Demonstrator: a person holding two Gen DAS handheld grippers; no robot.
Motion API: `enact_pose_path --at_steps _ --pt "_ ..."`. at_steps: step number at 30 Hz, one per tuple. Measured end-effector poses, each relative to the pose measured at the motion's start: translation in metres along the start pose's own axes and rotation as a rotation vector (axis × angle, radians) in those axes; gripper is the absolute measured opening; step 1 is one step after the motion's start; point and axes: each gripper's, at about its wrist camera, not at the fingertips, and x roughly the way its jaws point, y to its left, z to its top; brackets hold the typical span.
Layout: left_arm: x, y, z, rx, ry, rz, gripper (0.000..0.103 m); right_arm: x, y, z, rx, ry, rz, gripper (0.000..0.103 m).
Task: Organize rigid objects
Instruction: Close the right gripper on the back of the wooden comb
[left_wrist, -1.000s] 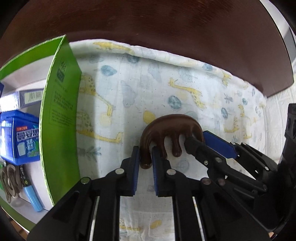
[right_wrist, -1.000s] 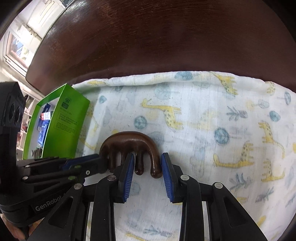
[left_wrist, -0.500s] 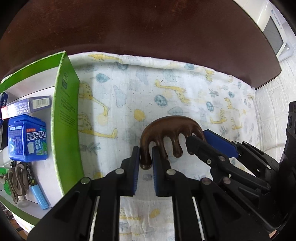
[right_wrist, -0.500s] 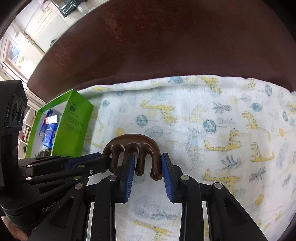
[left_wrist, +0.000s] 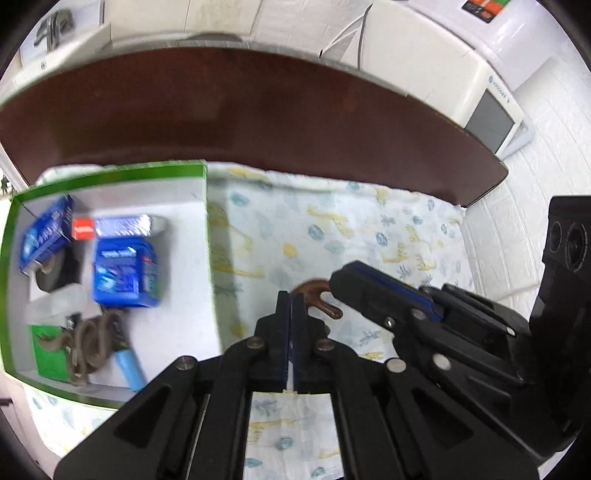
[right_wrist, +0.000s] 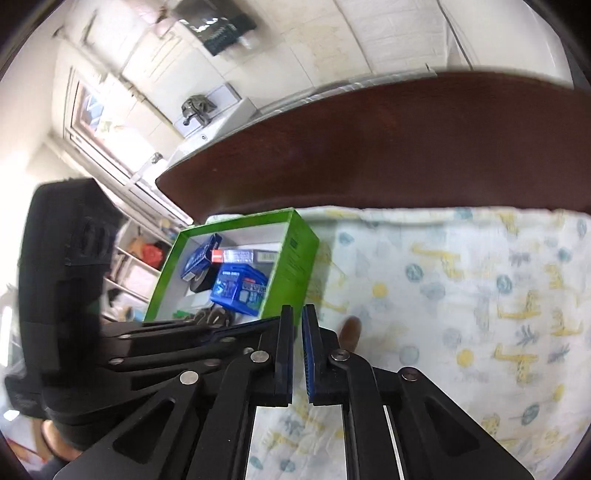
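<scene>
Both hand-held grippers are narrow now. The left hand-held gripper (left_wrist: 291, 299) has its pads pressed together and I see nothing between them. The right hand-held gripper (right_wrist: 297, 310) has just been closing; only a thin slit is left, also w/ nothing inside.

The brown wooden massager (left_wrist: 318, 295) shows just beyond the left tips, a bit to their right, btw. the two grippers. In the right view it is only a brown blur (right_wrist: 351, 330) just right of the tips. I cannot tell if it lies on the giraffe cloth (left_wrist: 369, 236) or hangs on a finger, and its long axis is too blurred to read.

The green box (left_wrist: 205, 221) stands to the left on the tabletop (left_wrist: 258, 122), already w/ several items. I judge the left hand is nearer to both, so it should re-grip first.
</scene>
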Motion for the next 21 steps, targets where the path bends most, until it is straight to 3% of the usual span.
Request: enact_pose_path --at_steps 2,5,6,9,10,13,17,21 --pt "0.003 0.006 -0.003 -0.027 0.026 -0.008 0.0 0.002 0.01 0.003 -0.03 -0.025 -0.028 0.009" --pt "0.013 -0.002 -0.016 0.002 0.05 -0.037 0.002 0.006 -0.005 0.0 0.015 0.014 -0.083 0.009" --pt "0.017 -0.006 -0.02 0.007 0.062 -0.052 0.006 0.005 -0.011 -0.002 0.005 0.019 -0.123 0.009" --pt "0.03 -0.019 -0.031 0.006 0.106 -0.062 0.042 0.009 -0.037 -0.012 -0.004 0.088 -0.218 0.009" --pt "0.034 -0.023 -0.035 0.003 0.106 -0.059 0.043 0.013 -0.045 -0.015 0.0 0.124 -0.224 0.009" --pt "0.041 -0.023 -0.043 -0.01 0.126 -0.017 0.043 0.028 -0.061 -0.027 -0.032 0.226 -0.253 0.009" --pt "0.065 -0.016 -0.048 -0.039 0.187 0.03 0.041 0.038 -0.07 -0.044 -0.043 0.281 -0.207 0.009" --pt "0.072 -0.008 -0.053 -0.064 0.207 0.073 0.021 0.045 -0.074 -0.052 -0.041 0.299 -0.173 0.009"
